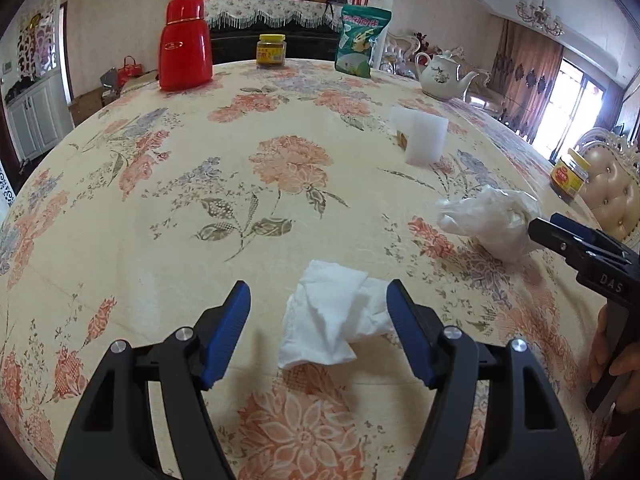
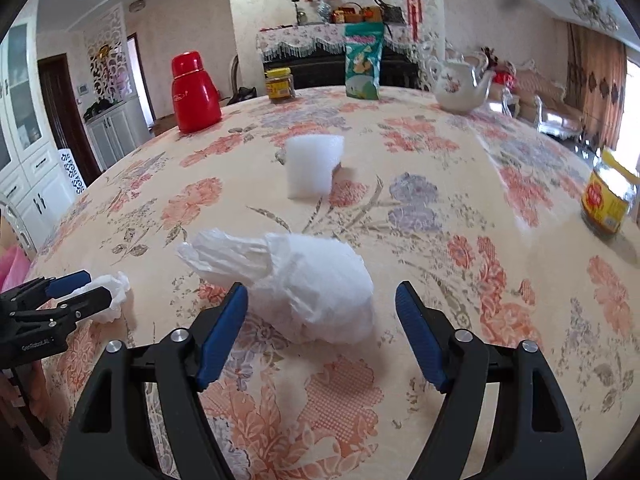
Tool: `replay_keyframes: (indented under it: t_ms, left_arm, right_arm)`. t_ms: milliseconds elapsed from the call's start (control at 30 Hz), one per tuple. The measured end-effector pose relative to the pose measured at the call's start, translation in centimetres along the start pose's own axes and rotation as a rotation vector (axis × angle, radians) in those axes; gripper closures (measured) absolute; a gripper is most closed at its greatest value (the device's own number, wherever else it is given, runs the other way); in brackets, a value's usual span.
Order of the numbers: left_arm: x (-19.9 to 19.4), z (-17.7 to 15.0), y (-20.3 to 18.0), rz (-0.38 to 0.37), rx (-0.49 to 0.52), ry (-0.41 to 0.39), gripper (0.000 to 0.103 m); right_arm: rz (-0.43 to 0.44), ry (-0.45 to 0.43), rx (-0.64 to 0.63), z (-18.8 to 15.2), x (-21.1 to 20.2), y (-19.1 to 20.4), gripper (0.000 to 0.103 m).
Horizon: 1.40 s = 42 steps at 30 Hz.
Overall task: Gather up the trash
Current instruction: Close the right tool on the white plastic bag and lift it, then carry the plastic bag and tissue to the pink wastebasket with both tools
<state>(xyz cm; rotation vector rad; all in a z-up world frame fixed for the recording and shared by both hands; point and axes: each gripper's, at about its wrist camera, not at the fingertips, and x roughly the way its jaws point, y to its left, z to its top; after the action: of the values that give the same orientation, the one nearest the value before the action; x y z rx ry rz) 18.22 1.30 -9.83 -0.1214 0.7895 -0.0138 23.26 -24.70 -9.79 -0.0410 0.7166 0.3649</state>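
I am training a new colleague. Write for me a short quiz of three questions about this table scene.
1. True or false: the left gripper is shut on the crumpled tissue.
2. Which thing lies in front of the right gripper? A) the red thermos B) the white plastic bag C) the teapot
3. How many yellow-lidded jars stand on the table?

Key: 1. False, its jaws are open. 2. B. 3. Two.

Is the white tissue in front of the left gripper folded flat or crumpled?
Crumpled. The tissue lies loosely rumpled on the tablecloth, its layers creased and uneven.
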Motion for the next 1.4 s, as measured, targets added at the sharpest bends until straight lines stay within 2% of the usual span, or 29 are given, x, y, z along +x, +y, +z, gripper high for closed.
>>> replay_keyframes:
  t_ms: [133, 267, 333, 367, 400, 433, 467, 500, 567, 700, 900, 1400]
  left_arm:
    - [0.1, 0.0, -0.4, 0.002, 0.014, 0.006, 0.035]
    - [0.7, 0.0, -0.9, -0.014, 0.017, 0.028, 0.036]
    - [0.9, 0.0, -1.0, -0.028, 0.019, 0.040, 0.049]
    - [1.0, -0.1, -1.0, -0.032, 0.020, 0.050, 0.058]
    - [1.2, -0.1, -1.1, -0.039, 0.024, 0.062, 0.064]
    - [1.3, -0.2, -1.2, -0.041, 0.030, 0.064, 0.068]
    - [1.1, -0.2, -1.4, -0.040, 0.036, 0.059, 0.076]
    - [1.0, -0.3, -1.5, -0.039, 0.046, 0.052, 0.084]
    - [0.6, -0.4, -1.9, -0.038, 0.070, 0.040, 0.091]
    - [-0.5, -1.0, -2.0, -0.062, 0.059, 0.032, 0.094]
    - [-3.5, -2.1, -1.8, -0.048, 0.067, -0.032, 0.095]
    - [-9.4, -6.0, 2.7, 0.038, 0.001, -0.141, 0.095]
  right_arm:
    - [-0.008, -0.008, -0.088, 0.8, 0.4, 1.3, 0.024]
    - [-0.028, 0.035, -0.105, 0.6, 2.2, 1.7, 0.024]
    - [-0.025, 0.070, -0.116, 0.4, 2.7, 2.0, 0.033]
    - [-0.029, 0.077, -0.122, 0.2, 2.7, 2.1, 0.040]
    - [-0.031, 0.086, -0.127, 0.1, 2.7, 2.2, 0.053]
    - [-0.027, 0.104, -0.130, 0.0, 2.9, 2.3, 0.056]
    - [-0.027, 0.105, -0.131, -0.2, 2.9, 2.5, 0.061]
    - [-0.031, 0.100, -0.133, -0.2, 2.7, 2.6, 0.070]
    - [-0.034, 0.099, -0.128, -0.6, 2.3, 2.9, 0.081]
    - [-0.028, 0.094, -0.090, -1.5, 1.1, 3.1, 0.084]
    - [-0.018, 0.049, -0.062, -3.0, -1.9, 3.9, 0.085]
    - [0.088, 0.000, -0.039, -5.5, -6.0, 8.7, 0.085]
